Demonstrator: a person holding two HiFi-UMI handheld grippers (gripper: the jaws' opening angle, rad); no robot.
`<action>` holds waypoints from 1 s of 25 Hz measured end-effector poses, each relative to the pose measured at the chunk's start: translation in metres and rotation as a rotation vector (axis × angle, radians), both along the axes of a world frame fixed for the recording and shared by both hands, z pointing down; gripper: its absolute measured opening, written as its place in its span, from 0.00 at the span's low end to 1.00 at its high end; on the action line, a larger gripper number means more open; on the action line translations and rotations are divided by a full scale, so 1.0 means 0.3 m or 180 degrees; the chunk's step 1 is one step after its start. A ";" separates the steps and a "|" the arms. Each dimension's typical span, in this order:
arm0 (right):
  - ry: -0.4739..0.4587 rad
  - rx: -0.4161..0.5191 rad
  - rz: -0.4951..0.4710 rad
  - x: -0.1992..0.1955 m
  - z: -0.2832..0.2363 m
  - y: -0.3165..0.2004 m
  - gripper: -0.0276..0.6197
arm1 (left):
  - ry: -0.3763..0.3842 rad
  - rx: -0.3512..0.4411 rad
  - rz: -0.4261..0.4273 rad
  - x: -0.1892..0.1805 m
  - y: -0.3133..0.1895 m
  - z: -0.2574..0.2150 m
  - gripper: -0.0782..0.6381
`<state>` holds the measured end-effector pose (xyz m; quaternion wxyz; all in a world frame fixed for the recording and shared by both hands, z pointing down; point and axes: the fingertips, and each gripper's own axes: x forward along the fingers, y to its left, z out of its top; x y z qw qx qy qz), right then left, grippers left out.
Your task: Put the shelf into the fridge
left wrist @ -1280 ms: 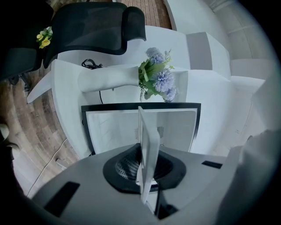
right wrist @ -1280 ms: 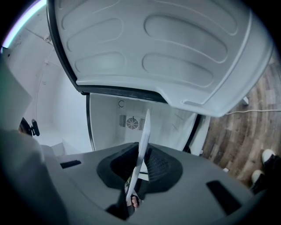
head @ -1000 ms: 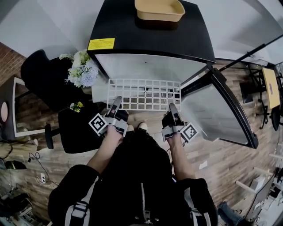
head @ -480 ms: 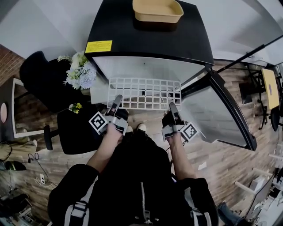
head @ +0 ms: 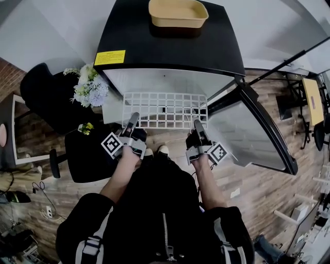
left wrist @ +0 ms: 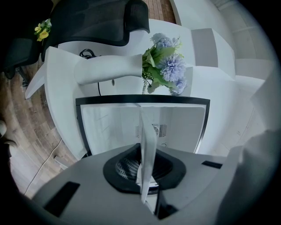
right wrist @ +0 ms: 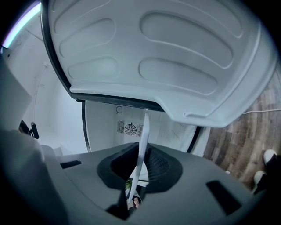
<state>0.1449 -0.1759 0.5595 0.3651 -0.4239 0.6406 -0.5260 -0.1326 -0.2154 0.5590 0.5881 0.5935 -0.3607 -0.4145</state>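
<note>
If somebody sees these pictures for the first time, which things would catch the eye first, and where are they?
The white wire shelf stands out first: it is held at the mouth of the open black fridge, with the left gripper and the right gripper each shut on its near edge. Next come the tan tray on the fridge's top and the pale flowers at the fridge's left.

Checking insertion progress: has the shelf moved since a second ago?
Yes: the shelf has edged slightly toward the yellow label on the fridge.
</note>
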 end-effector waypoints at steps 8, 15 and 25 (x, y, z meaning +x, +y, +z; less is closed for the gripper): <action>-0.0003 -0.0032 -0.0008 0.006 0.019 0.015 0.11 | 0.0041 -0.0017 -0.0005 0.004 0.021 0.013 0.16; -0.0011 -0.0014 -0.0004 0.008 0.015 0.011 0.11 | 0.0031 0.0006 -0.0012 0.001 0.018 0.006 0.16; -0.0092 -0.0047 0.0028 0.014 0.019 0.001 0.10 | 0.0031 0.0018 -0.0011 0.008 -0.001 0.003 0.16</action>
